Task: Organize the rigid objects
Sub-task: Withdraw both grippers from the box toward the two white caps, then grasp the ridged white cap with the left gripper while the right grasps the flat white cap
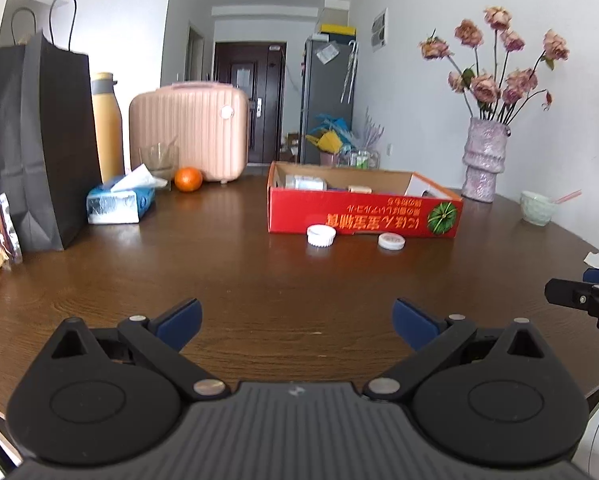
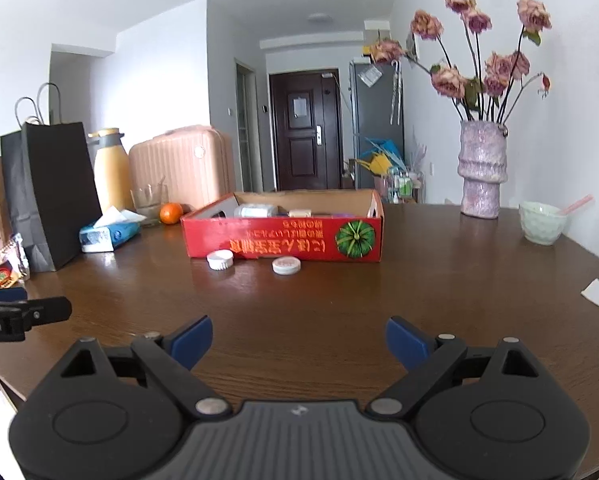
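Broadly, progress: partway, judging by how things lie — some items are already boxed, two small ones are not.
Table (image 1: 259, 280): dark wood, with most of its near half bare; clutter at the far left (black bag, bottle, tissue pack, orange) looks like no part of the job, though that is a guess.
Red box (image 1: 363, 216): open-topped cardboard tray at mid-table; a pale bottle (image 1: 305, 183) lying on its side and a small tan block (image 1: 361, 189) already sit inside it, plus other items too hidden to name.
Ribbed white cap (image 1: 321, 235): on the table, just beside the box's front wall, left to put away.
Flat white lid (image 1: 391, 241): on the table to the cap's right, also against the box front, left to put away.
Left gripper (image 1: 297, 322): jaws spread wide, nothing between them, well short of both lids.
Right gripper (image 2: 298, 340): likewise spread and empty, low over the table, facing the box.
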Demonstrator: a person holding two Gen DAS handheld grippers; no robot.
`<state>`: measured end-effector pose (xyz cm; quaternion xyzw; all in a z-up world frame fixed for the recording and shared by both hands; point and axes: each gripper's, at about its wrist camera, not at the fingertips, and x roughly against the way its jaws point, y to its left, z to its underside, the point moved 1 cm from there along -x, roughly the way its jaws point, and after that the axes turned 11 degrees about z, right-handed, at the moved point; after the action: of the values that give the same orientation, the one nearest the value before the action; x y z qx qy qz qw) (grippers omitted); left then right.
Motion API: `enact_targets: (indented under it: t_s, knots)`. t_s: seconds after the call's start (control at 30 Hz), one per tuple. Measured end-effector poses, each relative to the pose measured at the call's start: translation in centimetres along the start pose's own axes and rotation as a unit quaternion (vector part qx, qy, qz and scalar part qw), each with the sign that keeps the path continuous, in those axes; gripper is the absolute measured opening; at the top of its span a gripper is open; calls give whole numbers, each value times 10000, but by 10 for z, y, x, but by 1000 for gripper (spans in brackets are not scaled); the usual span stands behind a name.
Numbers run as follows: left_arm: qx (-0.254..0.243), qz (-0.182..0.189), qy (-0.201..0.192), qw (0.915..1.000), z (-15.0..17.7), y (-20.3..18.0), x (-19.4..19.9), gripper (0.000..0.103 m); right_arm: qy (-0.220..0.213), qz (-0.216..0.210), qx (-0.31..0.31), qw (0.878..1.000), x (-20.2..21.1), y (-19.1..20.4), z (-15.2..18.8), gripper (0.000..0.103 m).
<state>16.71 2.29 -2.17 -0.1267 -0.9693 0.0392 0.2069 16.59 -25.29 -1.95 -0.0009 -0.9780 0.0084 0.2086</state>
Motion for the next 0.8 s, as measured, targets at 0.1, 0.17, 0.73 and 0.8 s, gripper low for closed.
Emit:
enact_targets:
  t_s: [0.1,0.17,0.73,0.8]
  knots:
    - [38,180,160,9997,-4,8,-15,103,159,-43,77,9998,-14,4,-2,94]
    - [122,383,298,9987,-12,15,-28,103,213,-68,141,9997,-26,7,-7,94]
    - [-45,1105,1618,9806,-100,45,-233,80,1308,-238,735,9884,-224,54,-86,76]
    - [-110,1086,1719,9791,-101,46,-250,78,1267,-276,746,9887,-238,57,-89,72]
